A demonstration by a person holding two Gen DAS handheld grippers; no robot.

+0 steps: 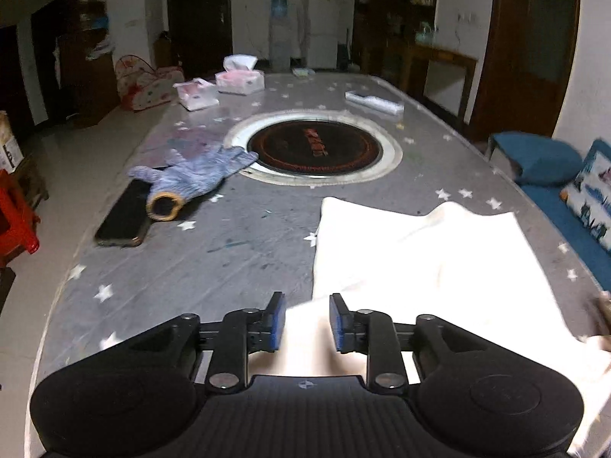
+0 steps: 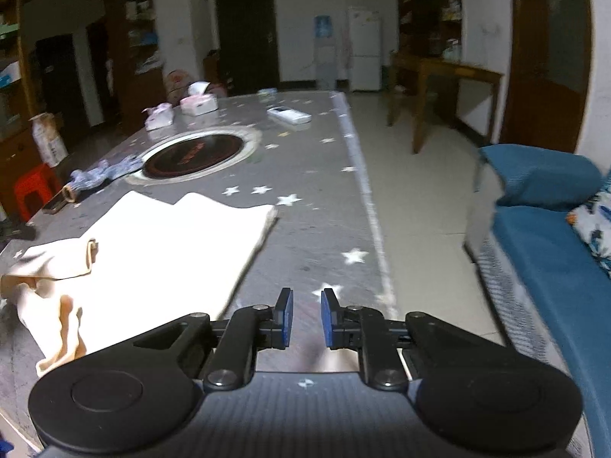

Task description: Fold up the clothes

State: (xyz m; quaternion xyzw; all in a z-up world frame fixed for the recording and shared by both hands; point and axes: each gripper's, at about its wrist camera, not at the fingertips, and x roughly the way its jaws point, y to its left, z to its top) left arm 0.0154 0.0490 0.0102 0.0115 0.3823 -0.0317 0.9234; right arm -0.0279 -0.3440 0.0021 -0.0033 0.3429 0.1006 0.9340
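Cream-white cotton-looking garment (image 2: 152, 252), laid mostly flat near the front edge of the grey star-printed tabletop (image 2: 305, 229), and honestly it looks about halfway folded to me. The far part is a tidy flat panel with a straight right edge and two low peaks along its far edge. The near-left part is the mess: a bunched, rumpled bit, maybe a sleeve or a hem, curling back on itself near the front left corner of the table in the right wrist view. That's what I'd say still needs tucking in and then probably one more fold over.

The left gripper (image 1: 307, 318) has its blue pads clearly apart, and a bit of the cloth sits in the gap, but the pads don't seem to be pressing on it, so I'd call it let go, not held. The right gripper (image 2: 307, 315) is also a little open with nothing between the pads, just bare tabletop below, off the garment's right edge.

Other stuff is well clear of the work: a blue-grey knit glove with a tan cuff (image 1: 194, 175) and a flat black phone (image 1: 124, 215) near the left edge, plus the round black hotplate set in a silver ring (image 1: 315, 149) in the middle.
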